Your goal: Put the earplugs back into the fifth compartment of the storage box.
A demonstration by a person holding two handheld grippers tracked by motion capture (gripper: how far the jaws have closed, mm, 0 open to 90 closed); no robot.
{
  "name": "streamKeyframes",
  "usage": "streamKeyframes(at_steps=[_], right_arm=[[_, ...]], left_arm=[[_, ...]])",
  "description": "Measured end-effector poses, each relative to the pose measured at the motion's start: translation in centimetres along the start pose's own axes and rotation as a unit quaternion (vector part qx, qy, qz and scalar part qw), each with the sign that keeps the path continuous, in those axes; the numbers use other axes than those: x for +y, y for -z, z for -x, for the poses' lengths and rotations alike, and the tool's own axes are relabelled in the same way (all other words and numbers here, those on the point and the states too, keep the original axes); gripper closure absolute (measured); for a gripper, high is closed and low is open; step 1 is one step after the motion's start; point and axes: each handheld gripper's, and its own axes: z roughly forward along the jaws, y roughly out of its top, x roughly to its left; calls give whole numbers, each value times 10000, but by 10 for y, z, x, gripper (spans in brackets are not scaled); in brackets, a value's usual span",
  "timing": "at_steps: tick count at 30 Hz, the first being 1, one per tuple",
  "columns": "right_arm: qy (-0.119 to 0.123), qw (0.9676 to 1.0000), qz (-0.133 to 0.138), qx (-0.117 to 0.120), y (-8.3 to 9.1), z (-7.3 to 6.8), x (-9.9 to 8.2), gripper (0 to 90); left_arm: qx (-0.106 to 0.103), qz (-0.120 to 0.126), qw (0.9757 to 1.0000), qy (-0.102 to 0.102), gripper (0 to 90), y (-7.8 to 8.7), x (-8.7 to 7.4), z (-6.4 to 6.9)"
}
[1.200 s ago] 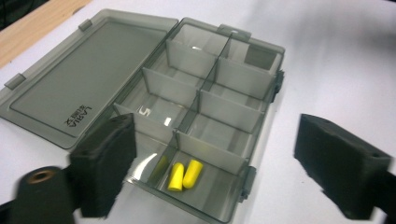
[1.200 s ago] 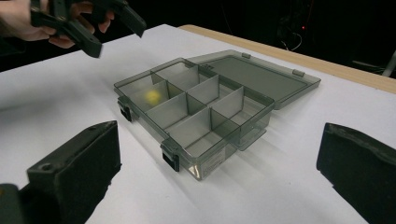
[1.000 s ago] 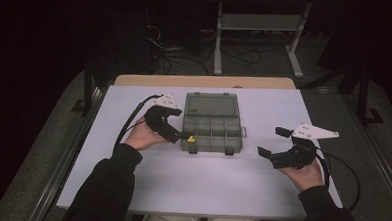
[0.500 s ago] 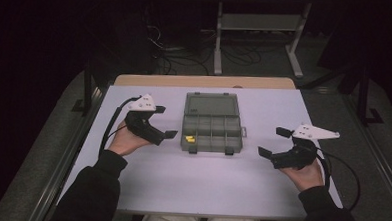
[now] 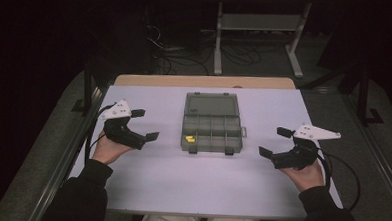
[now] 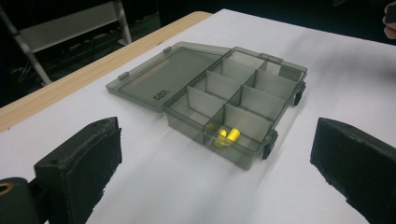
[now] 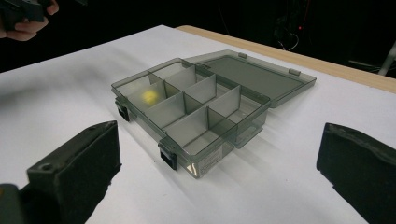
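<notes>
A smoky grey compartment box lies in the middle of the white table with its lid flat open toward the far side. Small yellow pieces lie in its front left compartment, also seen as yellow pieces in the left gripper view. My left gripper hovers left of the box, open and holding nothing. Right of the box my right gripper is open and holds nothing. The box sits ahead of the right jaws, yellow pieces in its far corner.
The white table top has a wooden strip along its far edge. A metal stand and cables lie on the dark floor beyond. Gripper cables trail off both table sides.
My left gripper has pulled back leftward from the box's front left corner. The yellow pieces stay in the compartment. The right gripper has held still.
</notes>
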Motion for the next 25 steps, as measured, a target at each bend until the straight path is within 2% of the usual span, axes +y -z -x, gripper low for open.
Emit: streamKeyframes(at_steps=[5, 8, 11, 14, 18, 20, 25], right_arm=[[-34, 10000, -2, -50, 1, 2, -1, 0], [-48, 10000, 18, -69, 2, 2, -2, 0], [-46, 10000, 13, -77, 2, 2, -2, 0], [-66, 9999, -24, -96, 2, 3, -4, 0], [-61, 9999, -24, -127, 3, 3, -6, 0], [-65, 9999, 5, -150, 5, 3, -6, 0], [-79, 9998, 49, -201, 8, 4, -7, 0]], left_arm=[[148, 121, 9998, 99, 22, 16, -15, -1], [278, 286, 9991, 174, 21, 26, -24, -1], [253, 388, 9985, 289, 22, 34, -31, -3], [354, 432, 9980, 291, 22, 41, -39, -5], [464, 480, 9969, 406, 21, 49, -49, -6], [498, 482, 9967, 425, 22, 54, -52, -5], [487, 669, 9953, 506, 21, 62, -55, -3]])
